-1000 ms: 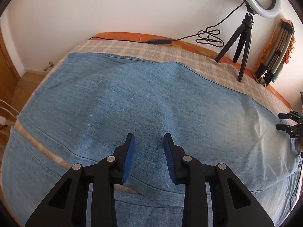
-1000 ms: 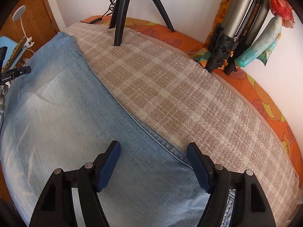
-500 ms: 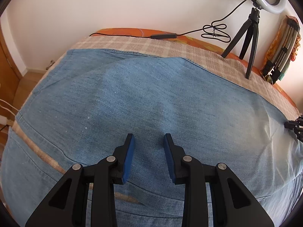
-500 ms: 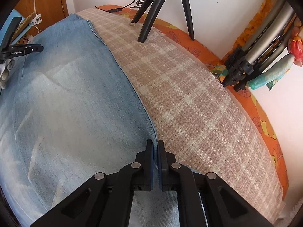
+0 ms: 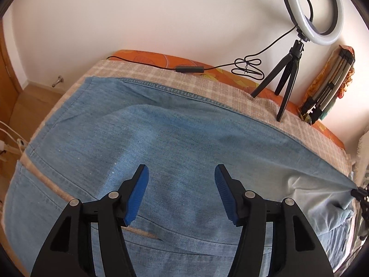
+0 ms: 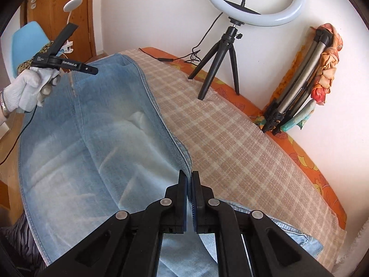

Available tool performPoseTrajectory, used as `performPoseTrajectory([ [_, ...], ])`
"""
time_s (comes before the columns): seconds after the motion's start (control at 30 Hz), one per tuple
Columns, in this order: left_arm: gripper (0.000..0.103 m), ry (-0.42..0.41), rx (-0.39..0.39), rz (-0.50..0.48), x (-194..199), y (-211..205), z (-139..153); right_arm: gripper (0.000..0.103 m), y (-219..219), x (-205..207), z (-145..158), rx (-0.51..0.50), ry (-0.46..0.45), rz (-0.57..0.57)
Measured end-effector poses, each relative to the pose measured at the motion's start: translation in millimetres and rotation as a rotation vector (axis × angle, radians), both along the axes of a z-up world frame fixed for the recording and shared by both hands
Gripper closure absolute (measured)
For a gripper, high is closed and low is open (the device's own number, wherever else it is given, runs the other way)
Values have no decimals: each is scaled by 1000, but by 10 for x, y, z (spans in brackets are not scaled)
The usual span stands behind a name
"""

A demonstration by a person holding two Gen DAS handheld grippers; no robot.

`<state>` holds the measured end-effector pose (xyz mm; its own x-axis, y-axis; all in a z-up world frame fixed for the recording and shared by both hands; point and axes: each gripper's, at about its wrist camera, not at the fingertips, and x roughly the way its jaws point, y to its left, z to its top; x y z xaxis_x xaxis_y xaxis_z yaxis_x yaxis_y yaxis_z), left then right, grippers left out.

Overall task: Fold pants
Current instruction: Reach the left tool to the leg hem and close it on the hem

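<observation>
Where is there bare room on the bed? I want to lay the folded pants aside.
Free: the plaid blanket strip between the jeans edge and the orange border. Crowded: the wall end, with the ring-light tripod, its cable and the folded tripod.

A beige-and-cream checked woven blanket (image 6: 233, 138) covers the bed, laid over an orange floral-print sheet (image 6: 306, 161) exposed along the wall edge. A white ring light on a small black tripod (image 6: 221, 53) stands on the blanket near the white wall (image 5: 150, 16); its black cable with inline switch (image 5: 189, 69) trails across the sheet. A folded grey-and-black tripod (image 6: 297, 80) leans in the corner, draped with an orange patterned cloth (image 6: 327, 62). A wooden door (image 6: 57, 4) and a light blue plastic chair (image 6: 25, 41) stand at the left.
</observation>
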<state>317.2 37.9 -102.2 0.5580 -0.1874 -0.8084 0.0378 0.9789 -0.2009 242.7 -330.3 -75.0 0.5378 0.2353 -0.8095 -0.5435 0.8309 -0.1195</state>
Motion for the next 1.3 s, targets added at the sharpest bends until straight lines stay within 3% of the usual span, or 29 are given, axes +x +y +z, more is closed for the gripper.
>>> performPoseTrajectory([
  [0.1, 34, -4, -51, 1, 32, -54, 129, 102, 131, -332, -100, 10, 6, 21],
  [0.23, 34, 16, -42, -20, 122, -224, 167, 102, 290, -734, -291, 23, 23, 52],
  [0.37, 33, 112, -31, -19, 327, -358, -46, 102, 377, -963, -449, 28, 26, 61],
  [0.53, 33, 225, -41, 75, 575, -345, -307, 102, 434, -1052, -565, 22, 25, 66],
  [0.77, 33, 281, -1, 147, 789, -291, -494, 102, 458, -1092, -637, 5, 18, 75],
  [0.83, 38, 268, -11, 164, 802, -233, -538, 102, 463, -1089, -661, 2, 21, 75],
  [0.93, 71, 224, -30, 202, 789, -115, -547, 102, 462, -1072, -688, -4, 27, 72],
  [0.97, 92, 213, -44, 202, 788, -73, -546, 102, 460, -1061, -692, -9, 27, 70],
  [1.0, 98, 203, -61, 203, 782, -27, -542, 102, 460, -1052, -690, -14, 24, 67],
  [1.3, 99, 50, -204, 218, 523, 315, -221, 102, 349, -968, -370, -13, -71, -3],
])
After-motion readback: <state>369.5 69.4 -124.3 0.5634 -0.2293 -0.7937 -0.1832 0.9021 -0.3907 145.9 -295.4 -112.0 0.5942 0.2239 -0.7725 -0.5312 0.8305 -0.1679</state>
